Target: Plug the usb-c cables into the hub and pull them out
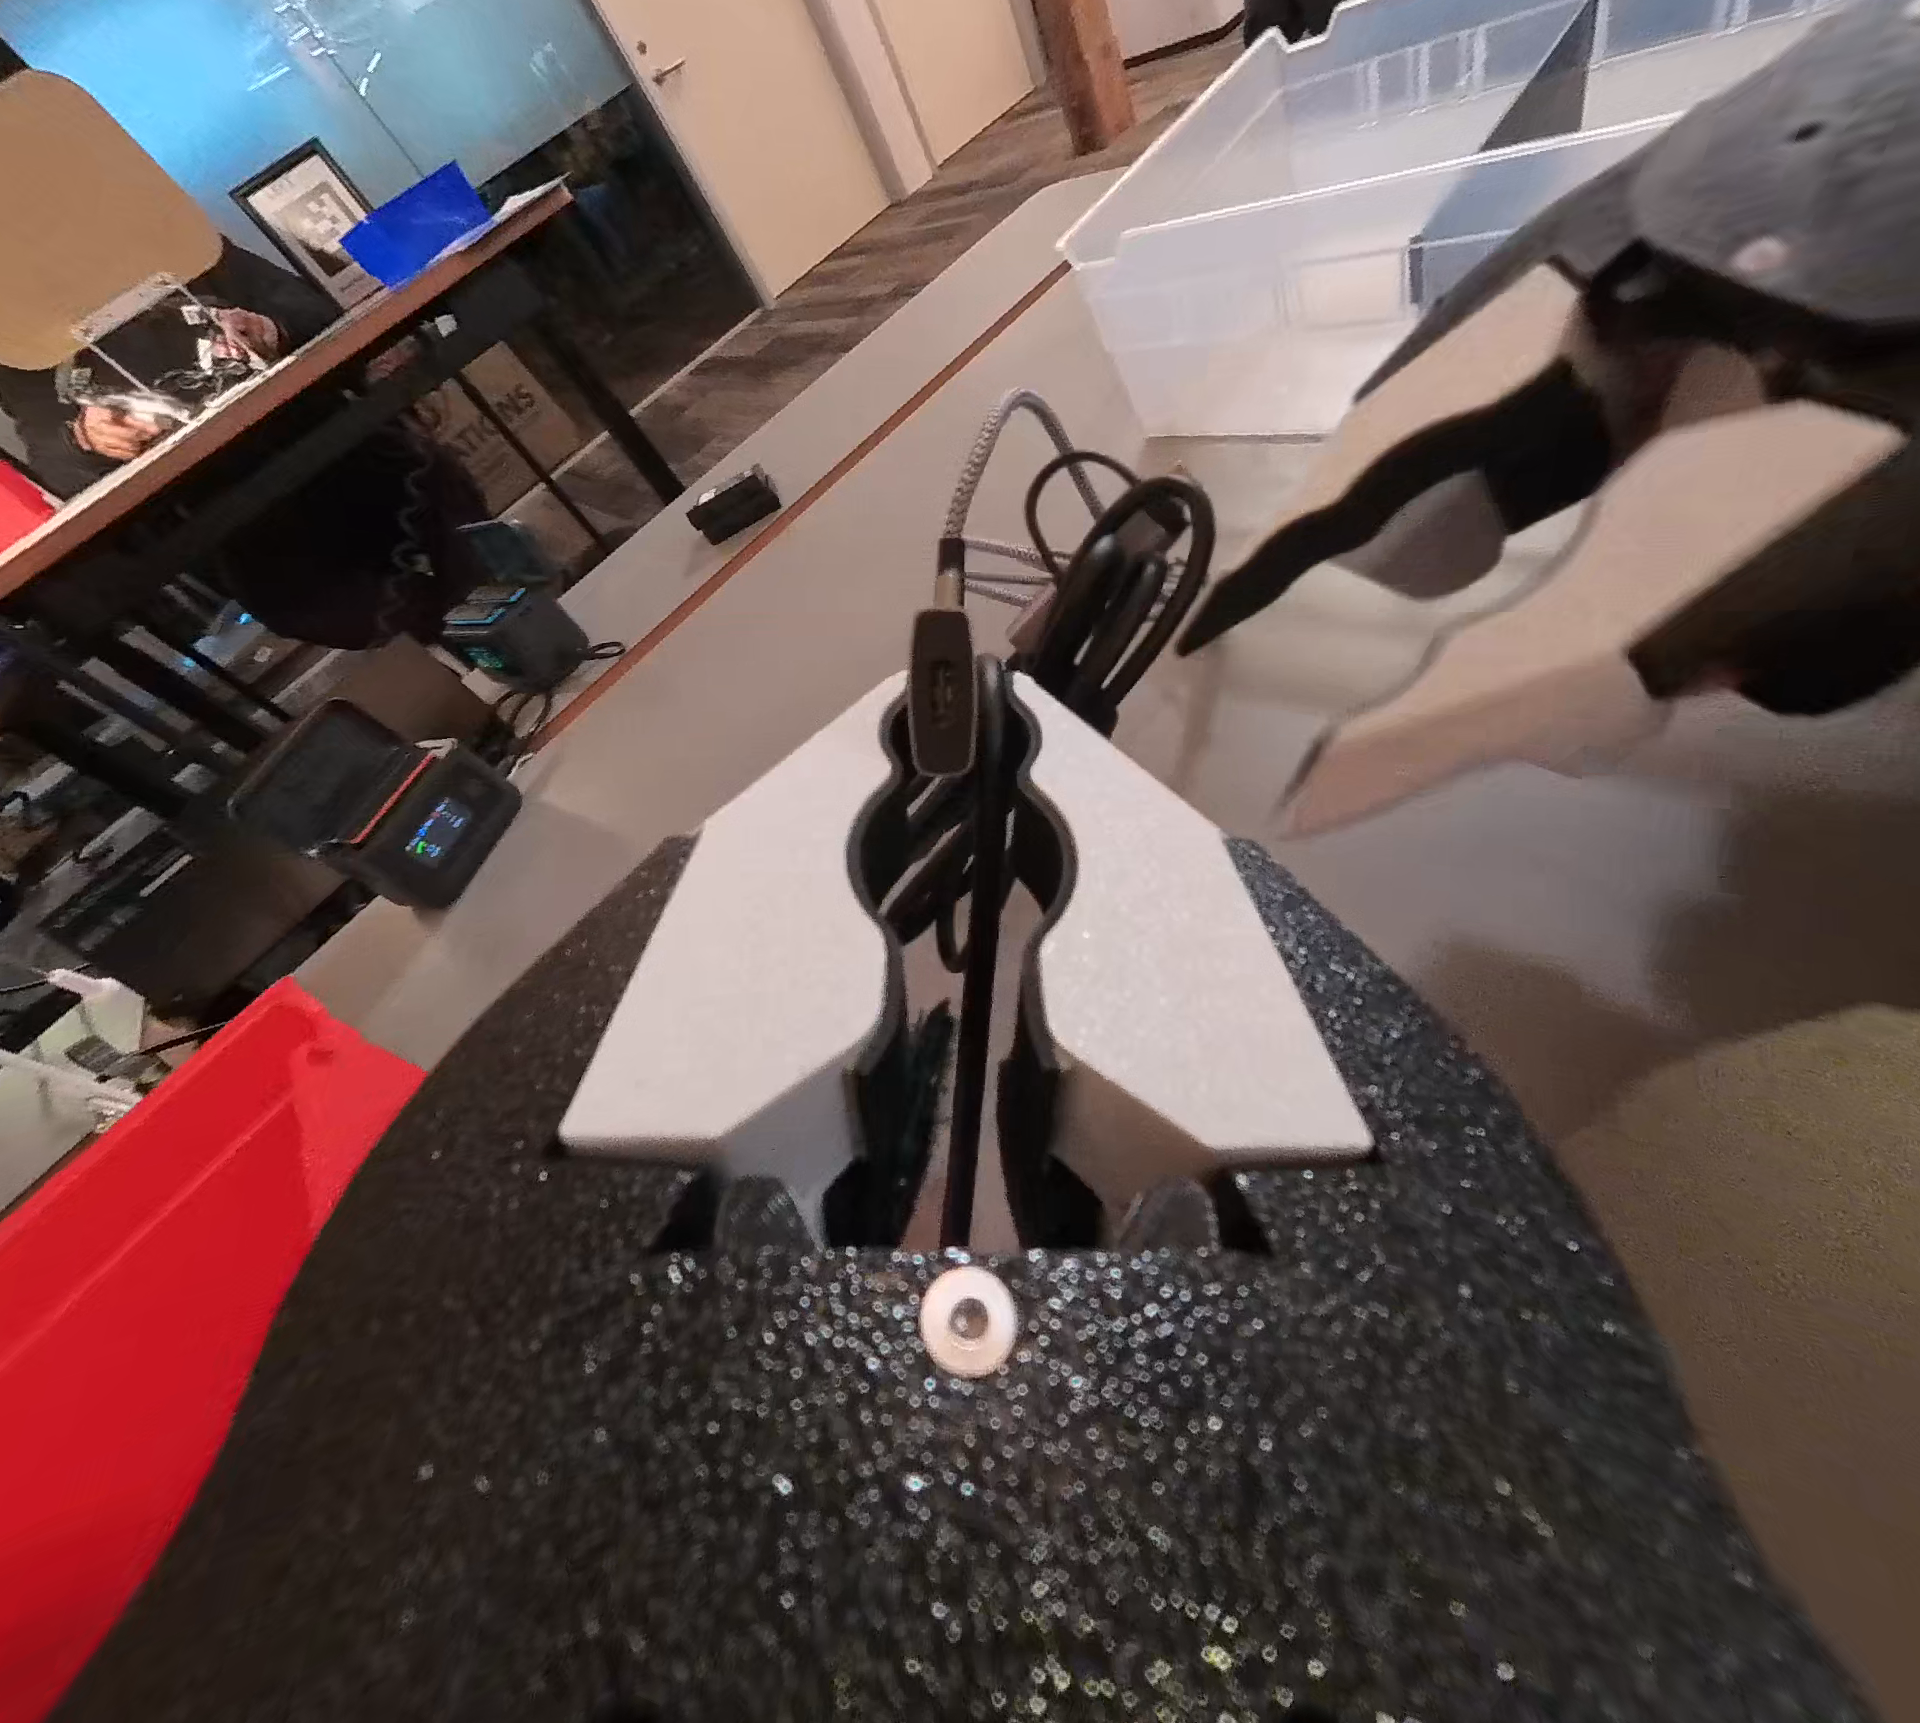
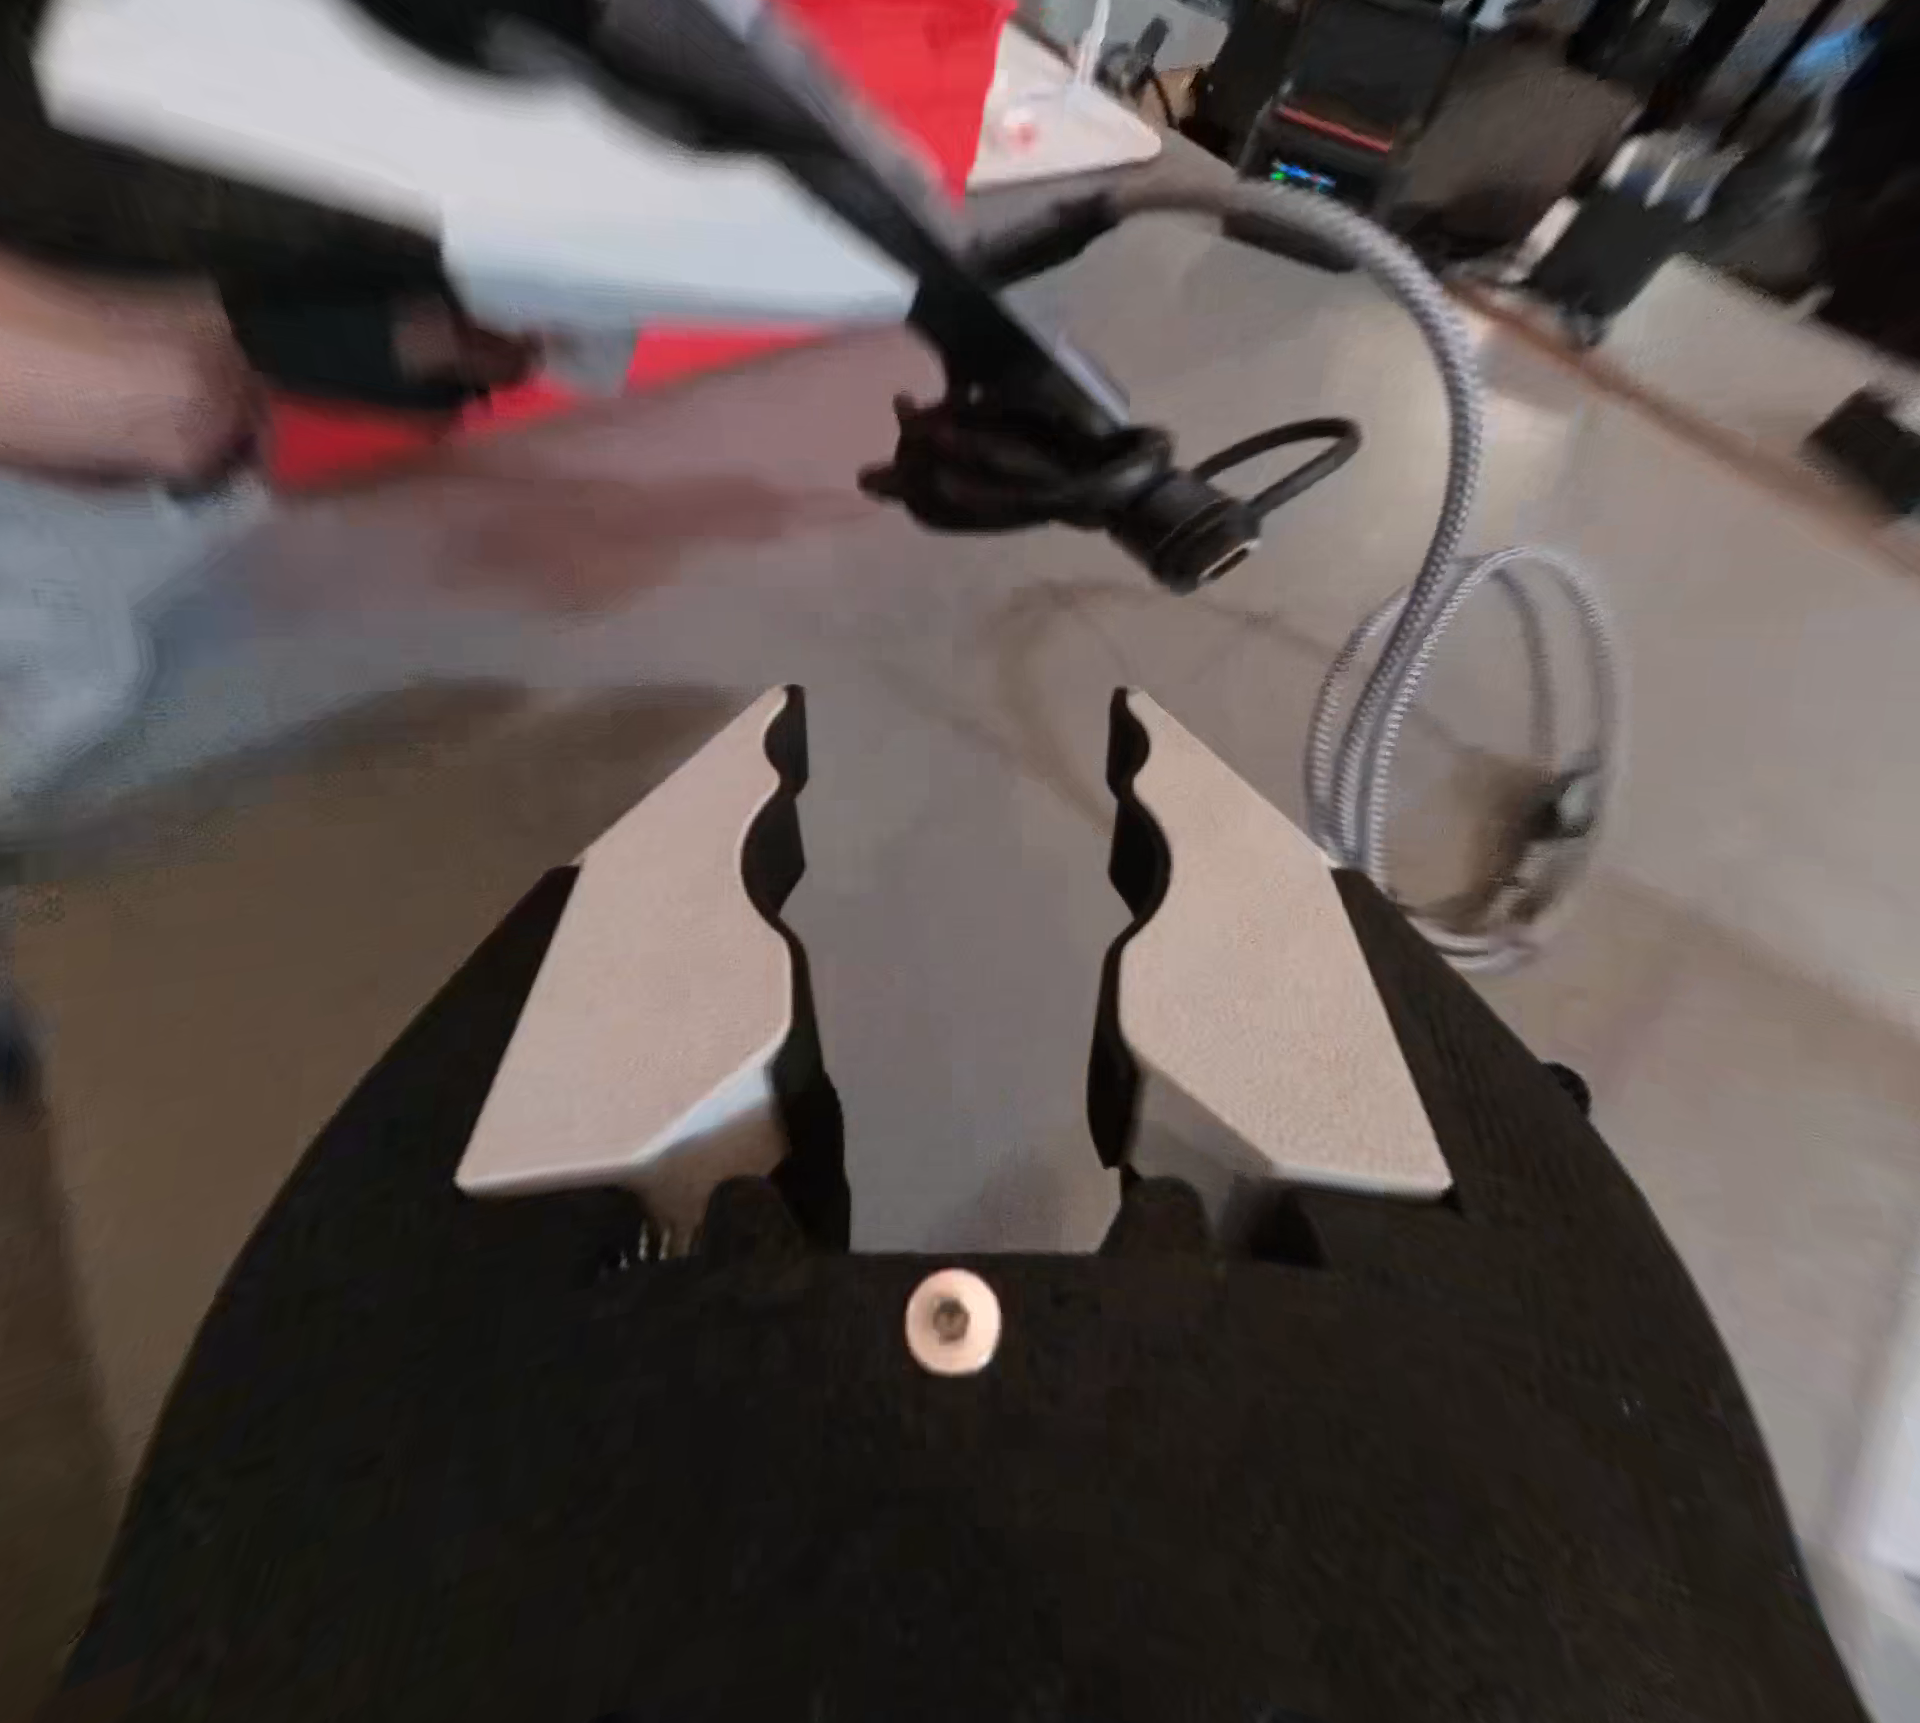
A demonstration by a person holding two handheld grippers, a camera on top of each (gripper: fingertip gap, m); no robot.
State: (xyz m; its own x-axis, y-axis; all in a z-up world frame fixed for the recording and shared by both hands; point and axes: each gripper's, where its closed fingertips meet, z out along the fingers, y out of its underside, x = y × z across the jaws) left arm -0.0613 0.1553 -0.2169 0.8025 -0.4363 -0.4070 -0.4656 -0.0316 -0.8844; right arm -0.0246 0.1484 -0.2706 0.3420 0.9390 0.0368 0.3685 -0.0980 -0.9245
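Observation:
My left gripper (image 1: 956, 697) is shut on the dark slim hub (image 1: 940, 717) and holds it above the grey table. A grey braided usb-c cable (image 1: 971, 478) is plugged into the hub. Its coil (image 2: 1475, 738) hangs down to the table. A bundled black cable (image 1: 1122, 572) hangs at the hub's far end. My right gripper (image 2: 956, 702) is open and empty, a short way from the hub (image 2: 1018, 343) and the black bundle (image 2: 1039, 478). It shows at the right of the left wrist view (image 1: 1236, 733). The left gripper (image 2: 779, 115) is blurred in the right wrist view.
A clear plastic bin (image 1: 1299, 250) stands at the back right of the table. A red bin (image 1: 156, 1310) is at the left, near the left gripper. A small black block (image 1: 732, 504) lies by the table's far edge. A person sits at another desk behind.

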